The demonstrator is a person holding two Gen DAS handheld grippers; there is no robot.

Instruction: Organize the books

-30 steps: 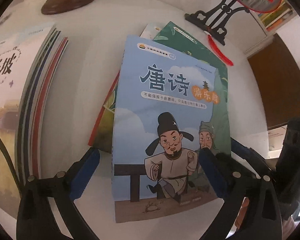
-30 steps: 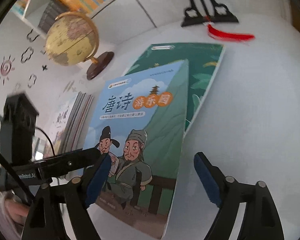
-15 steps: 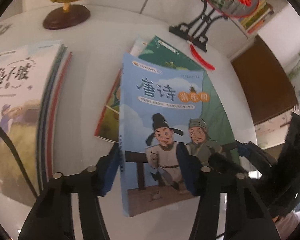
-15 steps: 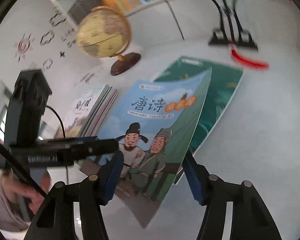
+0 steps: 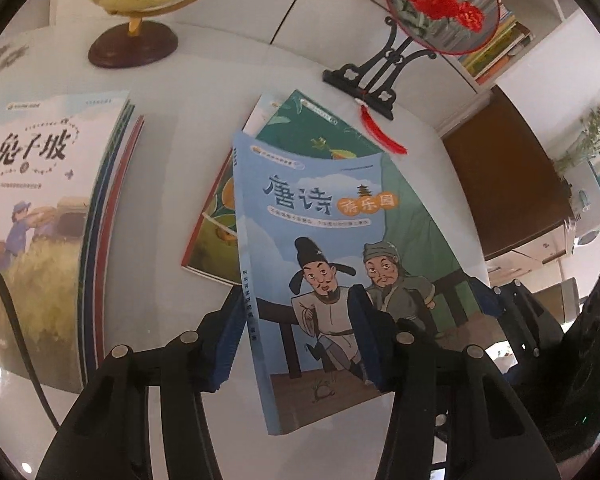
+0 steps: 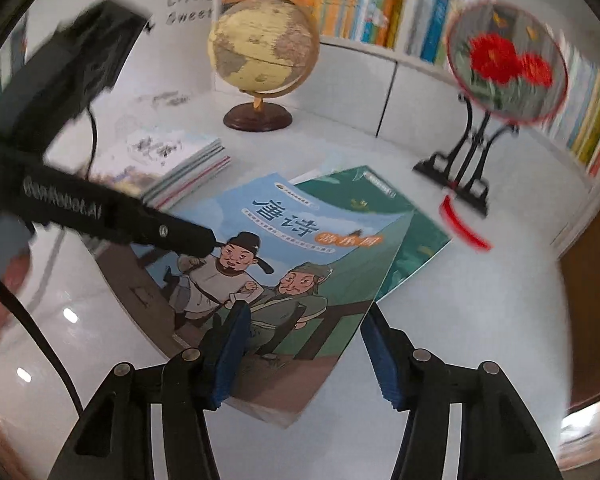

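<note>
A blue picture book (image 5: 320, 248) with two cartoon men on its cover is lifted off the white table (image 5: 172, 184), tilted. My left gripper (image 5: 296, 340) is shut on its spine-side lower edge. My right gripper (image 6: 304, 356) is shut on its other lower corner, where the book (image 6: 284, 264) also shows. Below it lie a green book (image 5: 320, 136), also seen in the right wrist view (image 6: 412, 236), and a red-edged book (image 5: 212, 236). A neat stack of books (image 5: 48, 208) lies at the left, also in the right wrist view (image 6: 180, 164).
A globe (image 6: 264, 56) on a brown base stands at the back. A round fan with red flowers (image 6: 504, 60) on a black stand has a red tassel (image 6: 464, 232). Bookshelves (image 6: 360, 0) line the wall. A brown cabinet (image 5: 512, 176) is at the right.
Both grippers closed on the blue book and lifted it up off the loose pile; the cameras now sit higher and show more of the globe and fan.
</note>
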